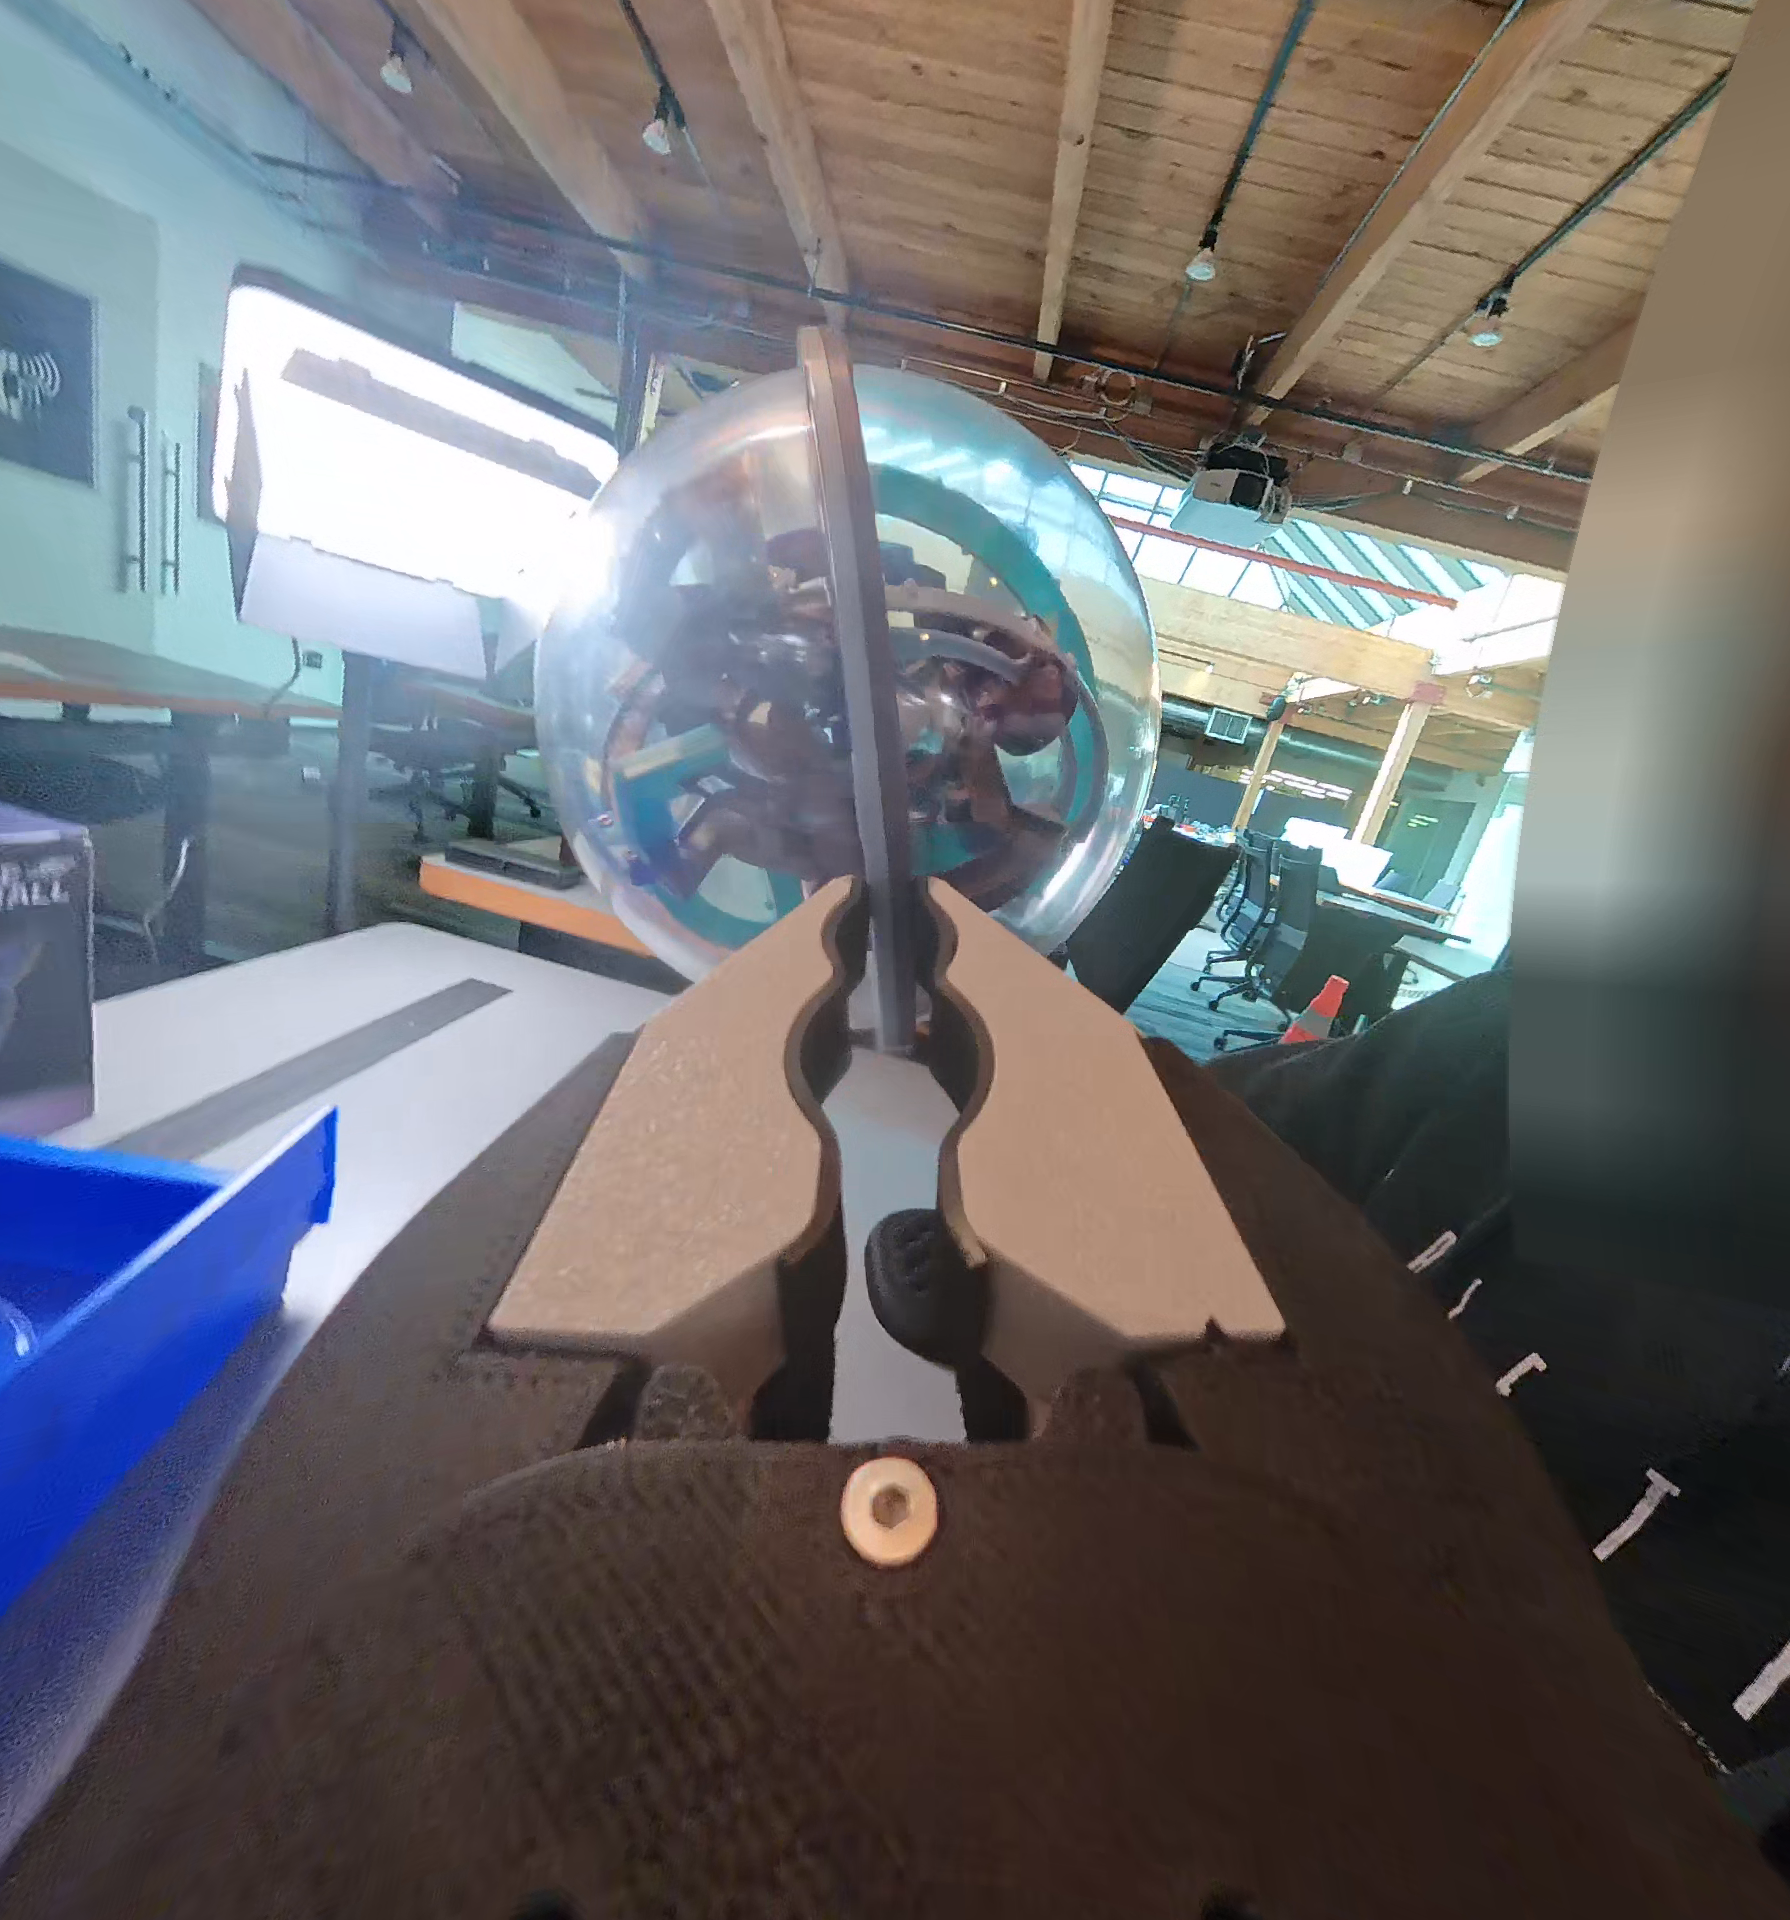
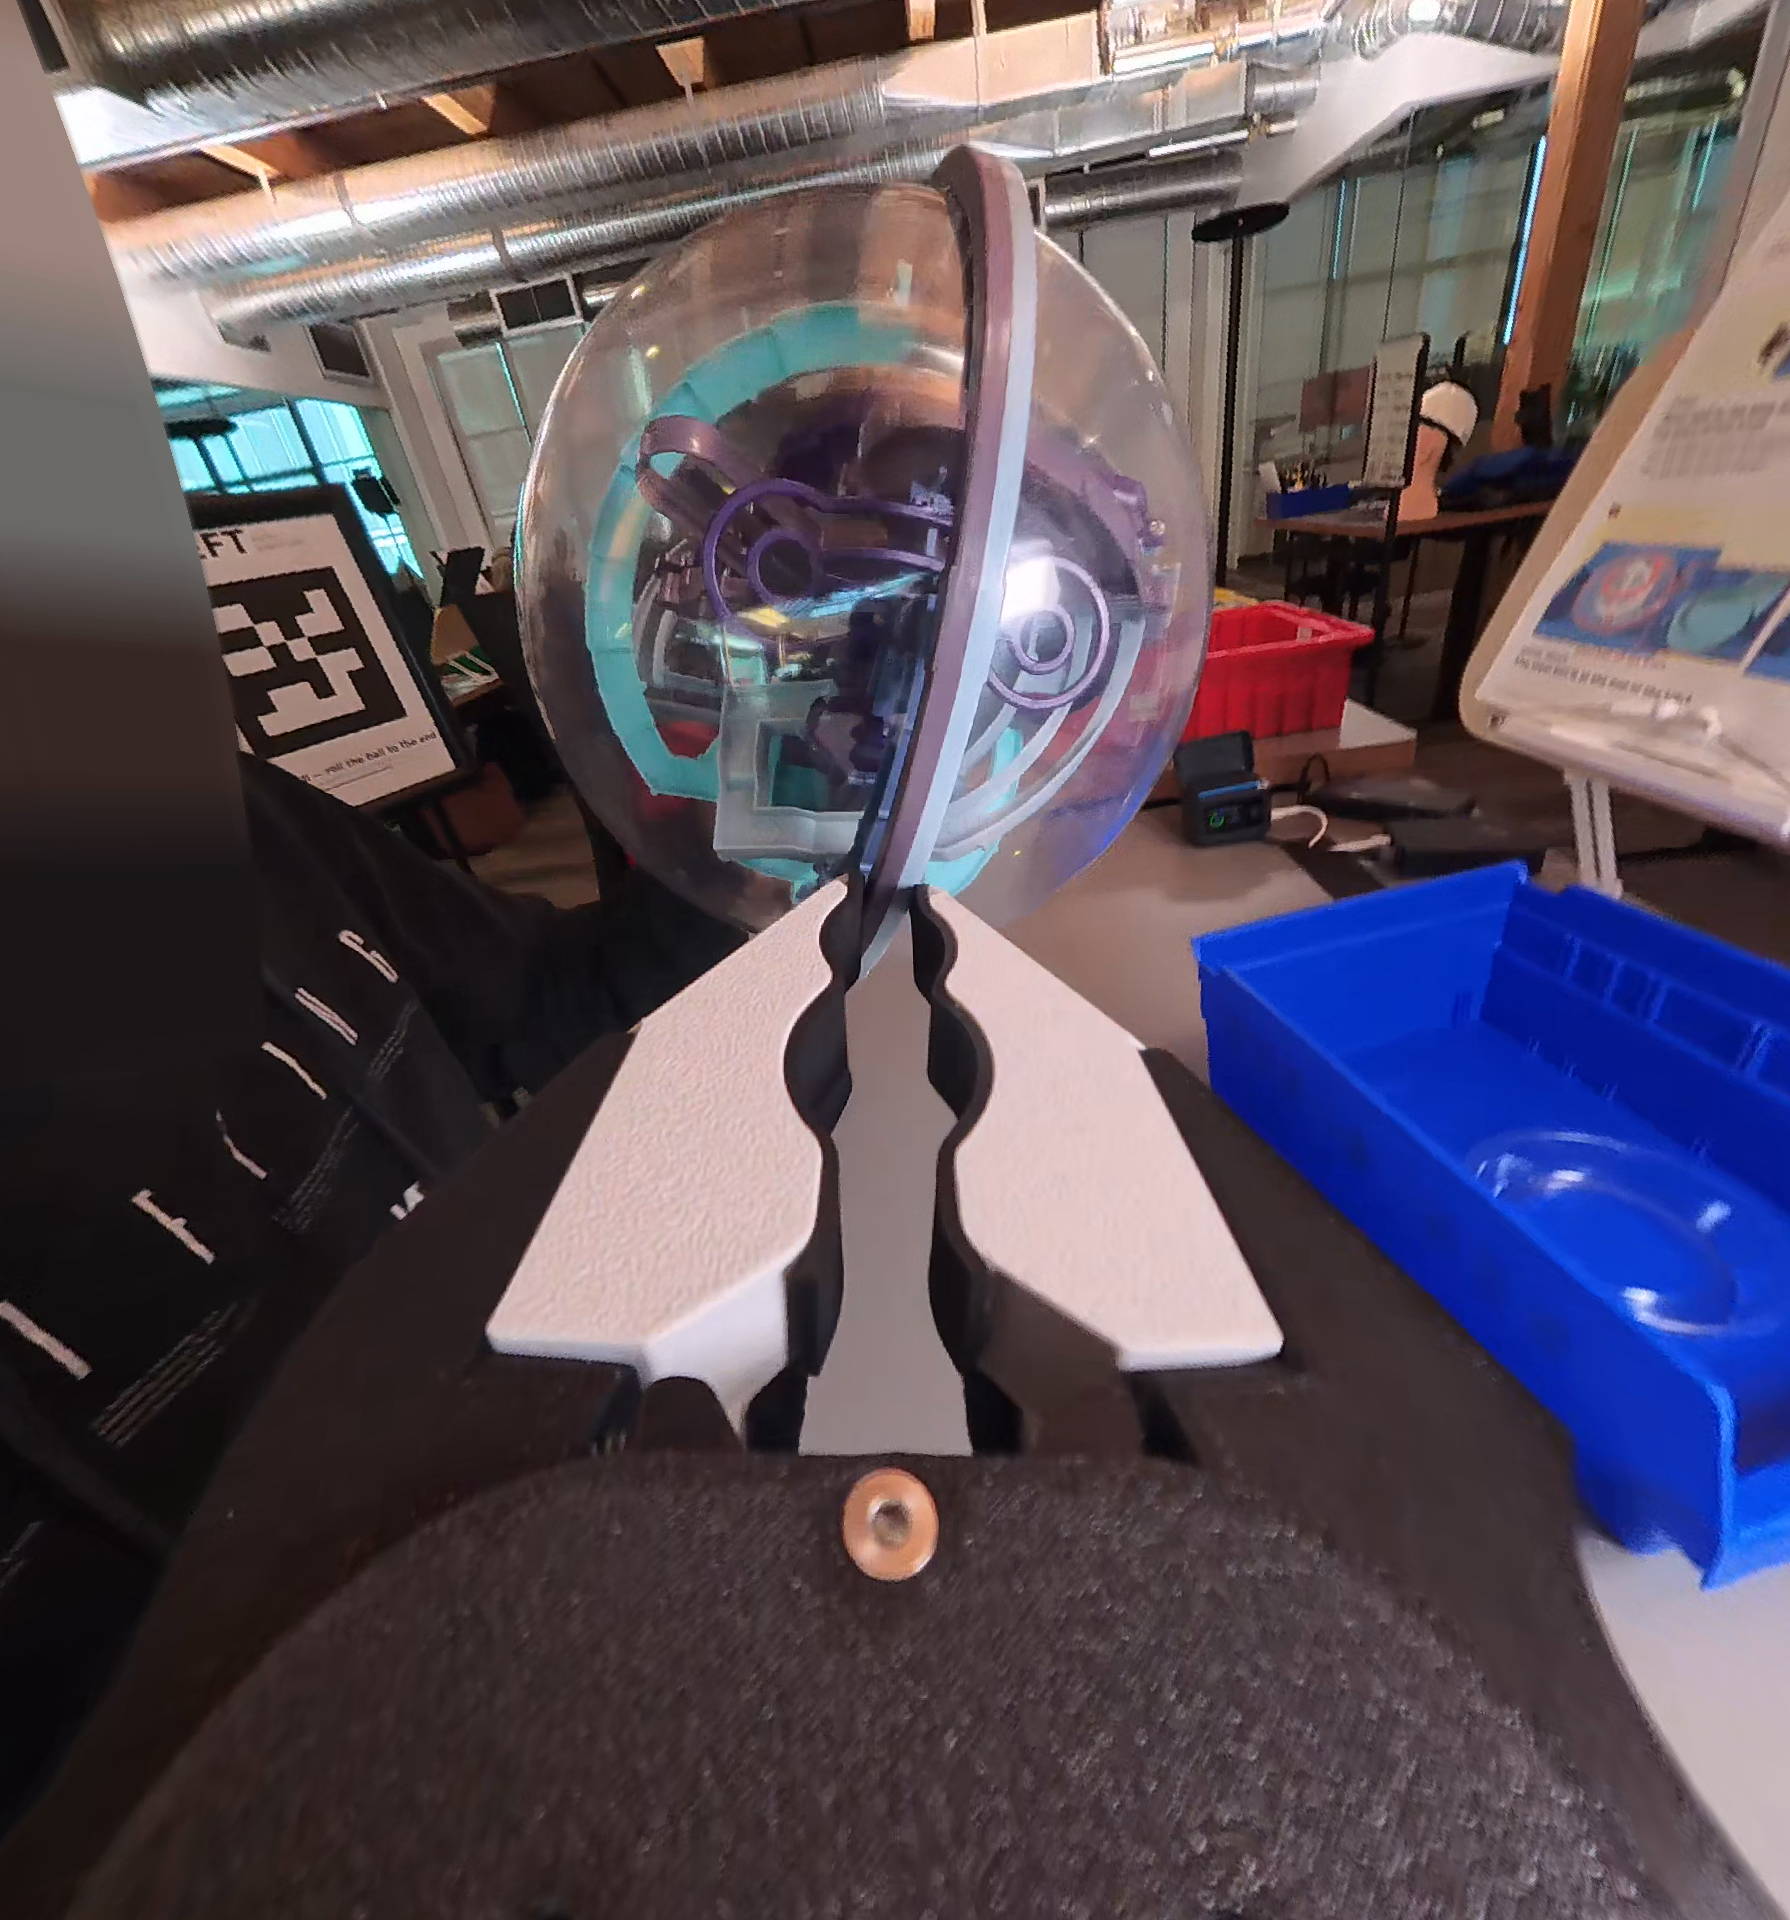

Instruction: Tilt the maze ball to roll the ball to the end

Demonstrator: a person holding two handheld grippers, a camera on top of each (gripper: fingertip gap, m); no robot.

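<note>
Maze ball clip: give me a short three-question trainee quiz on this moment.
1. True or false: the maze ball rests in the blue bin.
2. Which part of the ball do the left tongs and right tongs pinch? A) clear shell B) rim band C) inner track
3. Fill in: the shell is ____, so the maze inside shows.

Key: 1 false, it is held up clear of the table; 2 B; 3 transparent.
</note>
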